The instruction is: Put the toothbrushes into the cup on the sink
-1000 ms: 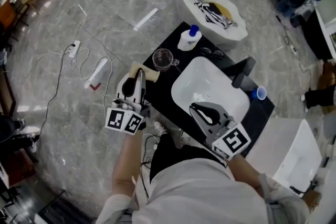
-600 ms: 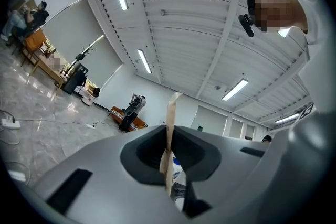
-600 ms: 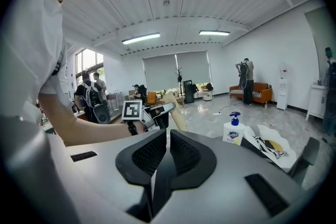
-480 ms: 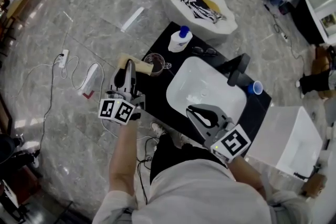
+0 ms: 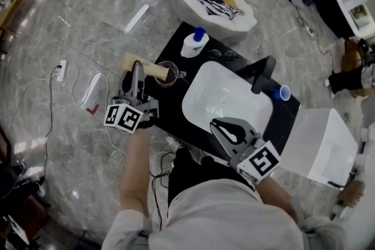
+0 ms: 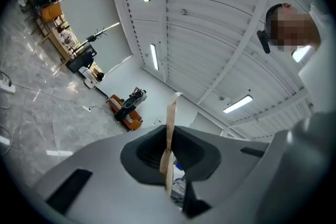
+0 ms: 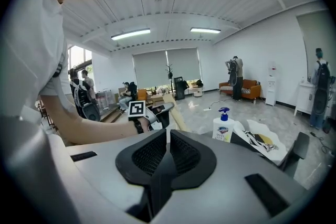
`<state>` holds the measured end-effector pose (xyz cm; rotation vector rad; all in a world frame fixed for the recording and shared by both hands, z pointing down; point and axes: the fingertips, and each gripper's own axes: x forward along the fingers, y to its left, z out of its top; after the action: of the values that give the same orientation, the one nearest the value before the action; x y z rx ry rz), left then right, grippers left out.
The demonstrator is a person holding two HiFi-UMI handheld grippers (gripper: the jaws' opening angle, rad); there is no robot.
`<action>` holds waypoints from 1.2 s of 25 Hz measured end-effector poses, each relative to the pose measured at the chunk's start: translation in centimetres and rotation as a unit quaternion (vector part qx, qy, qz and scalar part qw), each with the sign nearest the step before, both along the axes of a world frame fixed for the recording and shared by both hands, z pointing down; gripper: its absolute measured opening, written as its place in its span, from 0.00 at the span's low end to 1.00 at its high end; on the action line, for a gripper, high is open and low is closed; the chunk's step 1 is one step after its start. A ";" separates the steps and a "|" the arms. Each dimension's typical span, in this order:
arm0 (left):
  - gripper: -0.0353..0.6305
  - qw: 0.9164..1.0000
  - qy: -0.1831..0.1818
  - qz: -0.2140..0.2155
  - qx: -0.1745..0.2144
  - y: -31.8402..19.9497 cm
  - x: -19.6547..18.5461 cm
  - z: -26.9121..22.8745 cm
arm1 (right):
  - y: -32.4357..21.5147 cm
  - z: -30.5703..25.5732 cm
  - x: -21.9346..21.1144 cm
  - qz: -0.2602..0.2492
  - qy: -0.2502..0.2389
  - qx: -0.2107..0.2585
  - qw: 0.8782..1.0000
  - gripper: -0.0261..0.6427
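Since a second ago, the left gripper [image 5: 137,74] has moved with its toothbrush [image 5: 153,71] toward the cup [image 5: 164,80]; the toothbrush's far end was short of the cup then and now reaches the rim. Whether that end is inside the cup cannot be told.

In the left gripper view, the jaws are clamped on the toothbrush [image 6: 170,118], a thin tan strip seen edge-on that stands up between them against the ceiling. In the head view it lies roughly level, crossing the gripper's tips, with one end past the counter's [image 5: 176,103] left edge and the other at the cup.

The cup is clear glass and stands upright on the black counter, just left of the white sink [image 5: 202,89].

The right gripper [image 5: 218,126] hangs over the sink's near edge. In its own view the jaws [image 7: 167,152] are together with nothing between them.

A soap bottle [image 5: 193,44] stands at the counter's far corner, and a black faucet [image 5: 262,74] is behind the sink.
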<state>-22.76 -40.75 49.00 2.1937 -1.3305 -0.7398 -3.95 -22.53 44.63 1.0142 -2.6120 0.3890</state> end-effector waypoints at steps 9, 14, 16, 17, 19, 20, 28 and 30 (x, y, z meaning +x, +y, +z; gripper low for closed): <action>0.09 0.999 -0.027 0.009 -0.016 -0.9 1.2 2.5 | -0.4 0.4 0.0 0.020 -0.001 -0.003 1.000 0.11; 0.09 0.999 -0.026 0.022 -0.039 -1.4 1.9 5.5 | -0.4 0.6 -0.1 0.020 0.003 -0.002 1.000 0.11; 0.09 0.999 -0.013 0.029 -0.044 -1.6 2.0 6.4 | -0.3 0.6 -0.3 0.020 0.006 -0.003 1.000 0.11; 0.09 0.998 -0.006 0.033 -0.047 -1.8 2.0 6.8 | -0.3 0.5 -0.3 0.021 0.007 -0.003 1.000 0.11; 0.09 0.998 0.003 0.040 -0.051 -1.9 2.1 7.3 | -0.2 0.5 -0.2 0.024 0.010 -0.004 1.000 0.11; 0.09 0.998 0.006 0.042 -0.055 -2.0 2.2 7.6 | -0.3 0.5 -0.1 0.025 0.012 -0.006 1.000 0.11; 0.09 0.996 0.021 0.056 -0.069 -2.2 2.6 8.7 | -0.2 1.1 0.8 0.041 0.019 -0.018 0.999 0.11; 0.09 0.996 0.020 0.058 -0.070 -2.3 2.8 9.0 | -0.1 1.2 0.9 0.045 0.018 -0.022 0.999 0.11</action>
<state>-19.97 -43.00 58.01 2.1134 -1.1860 -0.6232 -3.03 -22.63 45.82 1.1159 -2.5225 0.4424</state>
